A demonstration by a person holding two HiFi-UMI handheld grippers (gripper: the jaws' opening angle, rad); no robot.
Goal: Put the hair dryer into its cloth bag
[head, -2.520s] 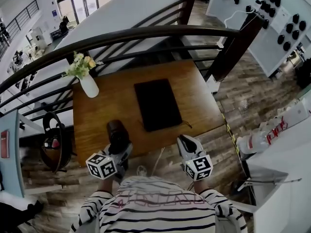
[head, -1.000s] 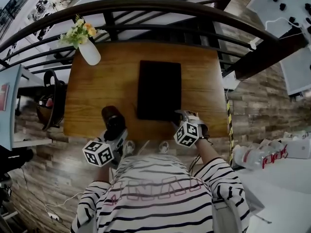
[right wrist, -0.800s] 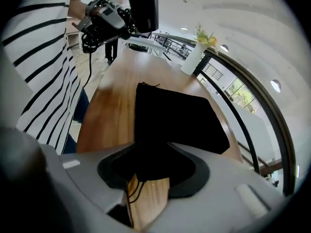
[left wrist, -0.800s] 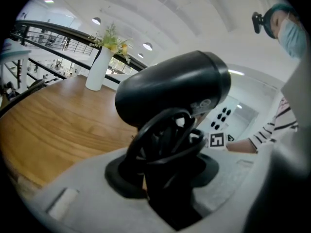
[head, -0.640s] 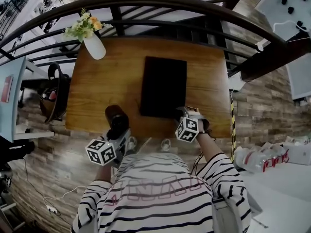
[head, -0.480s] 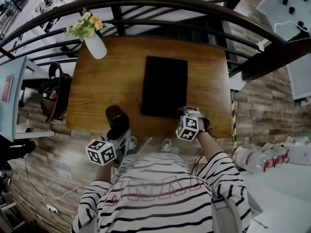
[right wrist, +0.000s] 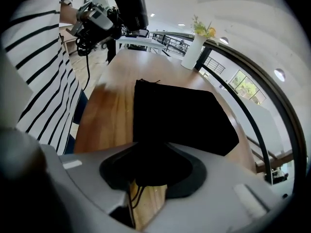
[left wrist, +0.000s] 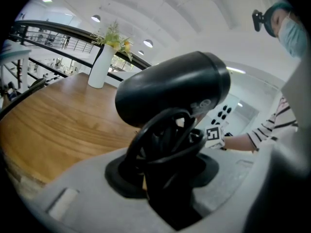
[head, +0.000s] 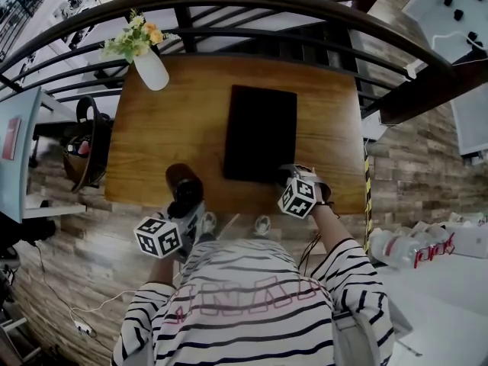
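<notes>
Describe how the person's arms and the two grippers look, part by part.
The left gripper and the right gripper both have pale grey moulded shells, lined in black where the jaws sit. Each carries a white cube printed with black square markers. The sleeves are long, with black and white stripes.

Cloth bag corner under right hand-held gripper (grip unreadable), hair dryer handle hidden
</notes>
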